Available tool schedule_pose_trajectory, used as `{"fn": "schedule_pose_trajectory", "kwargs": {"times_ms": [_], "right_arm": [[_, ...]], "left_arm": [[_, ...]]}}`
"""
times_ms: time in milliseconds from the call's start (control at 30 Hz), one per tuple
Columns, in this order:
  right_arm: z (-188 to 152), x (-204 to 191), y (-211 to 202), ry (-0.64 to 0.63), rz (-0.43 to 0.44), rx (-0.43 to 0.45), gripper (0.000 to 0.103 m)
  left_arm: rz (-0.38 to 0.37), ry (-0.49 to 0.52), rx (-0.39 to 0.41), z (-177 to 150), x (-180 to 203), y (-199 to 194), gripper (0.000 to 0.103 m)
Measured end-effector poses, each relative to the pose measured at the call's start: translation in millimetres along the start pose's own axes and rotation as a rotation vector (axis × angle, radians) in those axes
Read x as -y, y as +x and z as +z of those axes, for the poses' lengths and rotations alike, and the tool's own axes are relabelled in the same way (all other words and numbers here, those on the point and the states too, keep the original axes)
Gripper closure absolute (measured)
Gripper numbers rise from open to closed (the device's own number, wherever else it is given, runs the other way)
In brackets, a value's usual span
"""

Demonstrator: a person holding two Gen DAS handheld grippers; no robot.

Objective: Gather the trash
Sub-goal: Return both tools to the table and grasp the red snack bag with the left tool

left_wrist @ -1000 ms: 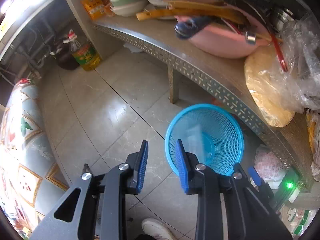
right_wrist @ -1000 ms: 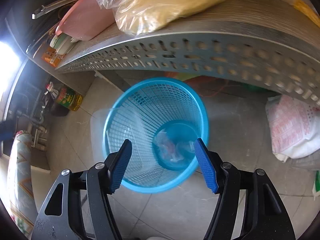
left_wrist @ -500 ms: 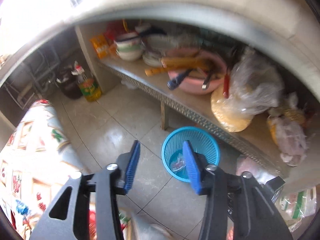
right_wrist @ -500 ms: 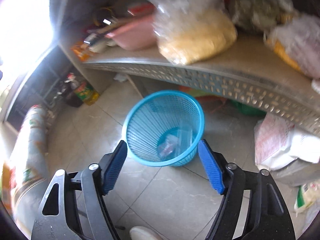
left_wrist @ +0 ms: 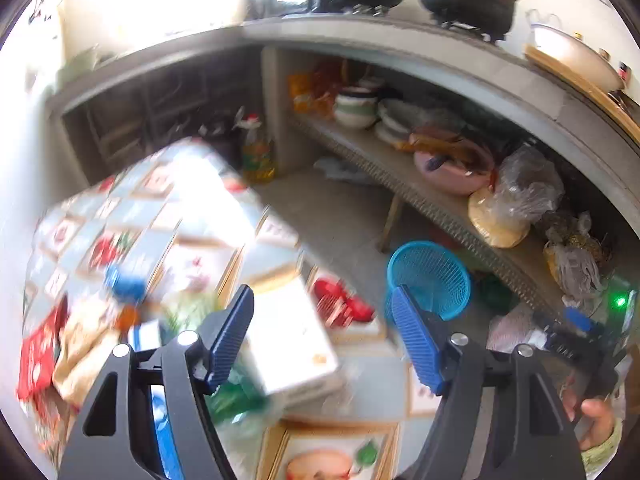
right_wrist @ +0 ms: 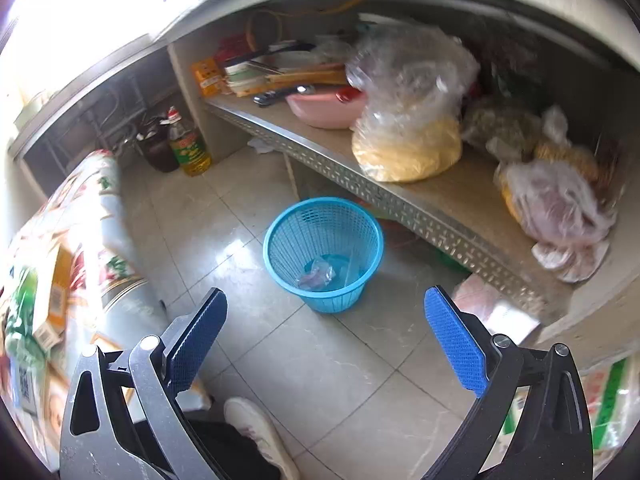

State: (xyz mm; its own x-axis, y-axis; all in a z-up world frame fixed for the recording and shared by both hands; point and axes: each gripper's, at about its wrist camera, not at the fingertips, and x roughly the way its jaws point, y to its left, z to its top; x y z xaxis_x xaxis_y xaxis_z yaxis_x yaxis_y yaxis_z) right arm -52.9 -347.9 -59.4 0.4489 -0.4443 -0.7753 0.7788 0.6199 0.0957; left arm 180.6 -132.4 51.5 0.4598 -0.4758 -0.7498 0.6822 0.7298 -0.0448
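A blue mesh waste basket [right_wrist: 323, 254] stands on the tiled floor beside a low shelf, with crumpled clear wrappers [right_wrist: 318, 276] at its bottom. My right gripper [right_wrist: 326, 344] hovers above the floor in front of it, jaws opening wide, nothing between them. In the left wrist view the basket [left_wrist: 430, 278] lies beyond the table's corner. My left gripper [left_wrist: 322, 334] is over the patterned table [left_wrist: 168, 216], jaws opening, nothing between them. Blurred packets, a red one [left_wrist: 38, 360] among them, and other trash lie at the table's left.
A low metal-edged shelf [right_wrist: 400, 204] holds a pink basin, bowls and plastic bags of food. An oil bottle [right_wrist: 188, 146] stands on the floor at the back. A white shoe [right_wrist: 260, 432] is near the bottom. Sacks [right_wrist: 496, 304] lie under the shelf. A hand [left_wrist: 596, 420] shows at lower right.
Both grippers have risen and pulled back from the basket, and both have spread their jaws wider. The left one has swung over the patterned table. Wrappers now lie in the basket.
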Motion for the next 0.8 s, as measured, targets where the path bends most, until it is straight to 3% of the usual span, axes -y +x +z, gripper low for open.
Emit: {"fn": "schedule_pose_trajectory", "kwargs": {"times_ms": [100,233,433,600,800], "right_arm": [[-1,-14,-18,-0.042,-0.005,-0.007,0.008],[-5,-37,-37,-0.108,0.055,0.005,0.008],[-14,-80,-66,-0.222,0.100,0.151,0.008],[-20,-115,-82,-0.274,0.354,0.223,0.008],[-16,-168,-85,-0.359,0.548,0.187,0.008]], "left_arm": [[0.016,-0.053,-0.019,-25,-29,-13,0.026],[0.029,-0.121,-0.005,-54,-63,-35,0.021],[0.026,-0.337,0.106,-106,-117,-81,0.011],[0.092,-0.437,0.180,-153,-156,-123,0.006],[0.162,-0.455,0.289,-192,-186,-160,0.006]]}}
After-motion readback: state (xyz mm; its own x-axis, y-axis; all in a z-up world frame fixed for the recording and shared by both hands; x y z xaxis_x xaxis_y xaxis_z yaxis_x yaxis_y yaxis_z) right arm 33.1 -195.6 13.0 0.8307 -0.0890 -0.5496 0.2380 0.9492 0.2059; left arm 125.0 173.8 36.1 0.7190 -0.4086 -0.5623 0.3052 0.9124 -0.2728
